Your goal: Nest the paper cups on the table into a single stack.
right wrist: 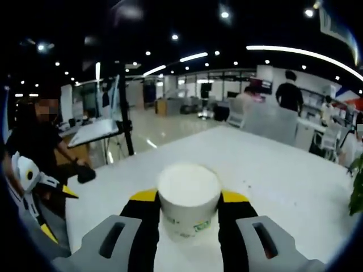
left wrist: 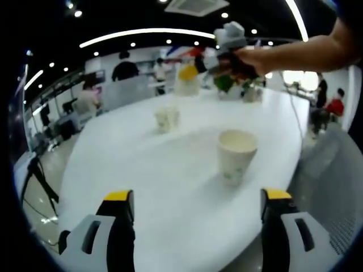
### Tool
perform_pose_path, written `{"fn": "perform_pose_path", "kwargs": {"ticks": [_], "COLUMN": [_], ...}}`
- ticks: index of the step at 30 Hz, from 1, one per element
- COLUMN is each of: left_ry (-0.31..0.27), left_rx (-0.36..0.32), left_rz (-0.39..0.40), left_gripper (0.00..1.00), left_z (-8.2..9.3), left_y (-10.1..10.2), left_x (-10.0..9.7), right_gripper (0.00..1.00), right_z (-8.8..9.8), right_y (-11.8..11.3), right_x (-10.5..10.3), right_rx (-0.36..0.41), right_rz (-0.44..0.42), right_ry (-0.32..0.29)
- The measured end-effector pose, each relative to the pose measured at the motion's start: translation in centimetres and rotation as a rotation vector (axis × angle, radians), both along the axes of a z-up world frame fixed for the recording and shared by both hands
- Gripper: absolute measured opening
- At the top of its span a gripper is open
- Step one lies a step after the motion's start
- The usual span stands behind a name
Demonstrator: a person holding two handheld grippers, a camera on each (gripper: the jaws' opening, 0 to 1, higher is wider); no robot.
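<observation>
Gripping a paper cup (right wrist: pixel 188 198) between its yellow-tipped jaws, the right gripper (right wrist: pixel 188 211) is carrying it above the white table (right wrist: pixel 283 170), the jaws pressing the cup's sides just below the rim, with its mouth facing up. In the left gripper view, the left gripper (left wrist: pixel 195 209) is hanging with its jaws spread wide and nothing between them, hovering over the near edge of the table; a second paper cup (left wrist: pixel 236 156) is standing upright ahead of it and a third cup (left wrist: pixel 167 118) is standing farther back, well apart from the second. The other gripper is showing near the top of that view, held by a person's hand (left wrist: pixel 255 59) over the far end of the table, though the cup it carries is too blurred there to make out. The step in hand looks like bringing the held cup over one of the standing cups and lowering it in. Doing this well is likely calling for keeping the carried cup upright, centring its base over the open mouth below, and descending straight so that the thin wall is not being crushed or the standing cup tipped; the empty left gripper could be steadying the target cup lightly.
</observation>
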State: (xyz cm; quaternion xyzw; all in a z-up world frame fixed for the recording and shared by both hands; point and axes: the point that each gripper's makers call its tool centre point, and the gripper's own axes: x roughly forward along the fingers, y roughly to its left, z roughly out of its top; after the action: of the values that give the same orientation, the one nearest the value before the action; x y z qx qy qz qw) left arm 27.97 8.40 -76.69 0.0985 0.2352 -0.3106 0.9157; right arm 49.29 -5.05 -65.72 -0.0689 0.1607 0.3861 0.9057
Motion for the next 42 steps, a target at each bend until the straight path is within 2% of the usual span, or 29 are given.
{"fn": "perform_pose_path", "kwargs": {"ticks": [4, 7, 10, 12, 14, 16, 20, 21, 22, 23, 26, 30, 35, 42], "left_ry": [0.0, 0.0, 0.003, 0.017, 0.013, 0.014, 0.002, -0.001, -0.004, -0.008, 0.003, 0.086, 0.097, 0.113], "left_rx": [0.0, -0.009, -0.051, -0.106, -0.128, -0.142, -0.214, -0.254, -0.311, -0.339, -0.385, -0.465, -0.479, -0.495], "left_rz": [-0.002, 0.003, 0.006, -0.016, -0.057, -0.063, -0.057, -0.049, -0.065, -0.073, -0.113, -0.186, -0.25, -0.352], "left_gripper": [0.92, 0.93, 0.93, 0.94, 0.92, 0.89, 0.85, 0.82, 0.81, 0.81, 0.8, 0.67, 0.63, 0.47], "left_z": [0.0, 0.1, 0.4, 0.9, 1.2, 1.5, 3.7, 4.5, 5.7, 6.3, 7.6, 8.4, 9.1, 11.1], "left_y": [0.0, 0.1, 0.1, -0.4, -0.7, -0.8, -1.5, -1.8, -2.6, -3.0, -4.6, -6.8, -7.9, -8.6], "left_x": [0.0, 0.1, 0.3, 0.0, -0.1, 0.0, 0.9, 1.3, 1.5, 1.8, 2.3, 2.4, 2.6, 2.2], "right_gripper": [0.38, 0.38, 0.38, 0.38, 0.38, 0.37, 0.37, 0.37, 0.37, 0.37, 0.37, 0.37, 0.37, 0.37], "right_z": [1.0, 1.7, 2.4, 2.8, 3.2, 3.4, 3.6, 3.6, 3.7, 3.7, 3.8, 4.5, 5.3, 5.6], "right_y": [0.0, -0.2, -0.3, -0.1, 0.2, 0.5, 1.1, 1.1, 1.4, 1.6, 2.5, 3.6, 4.0, 3.4], "right_x": [-0.5, -0.9, -1.4, -1.9, -2.7, -3.8, -6.1, -6.3, -7.1, -7.7, -10.0, -12.5, -14.7, -16.2], "right_rx": [-0.024, -0.011, 0.012, 0.047, 0.077, 0.085, 0.107, 0.111, 0.125, 0.134, 0.171, 0.199, 0.22, 0.291], "right_rz": [0.007, 0.004, -0.001, 0.003, 0.019, 0.042, 0.082, 0.085, 0.1, 0.113, 0.164, 0.223, 0.263, 0.27], "right_ry": [-0.048, -0.047, -0.054, -0.047, -0.041, -0.048, -0.046, -0.045, -0.045, -0.044, -0.036, -0.071, -0.089, -0.073]}}
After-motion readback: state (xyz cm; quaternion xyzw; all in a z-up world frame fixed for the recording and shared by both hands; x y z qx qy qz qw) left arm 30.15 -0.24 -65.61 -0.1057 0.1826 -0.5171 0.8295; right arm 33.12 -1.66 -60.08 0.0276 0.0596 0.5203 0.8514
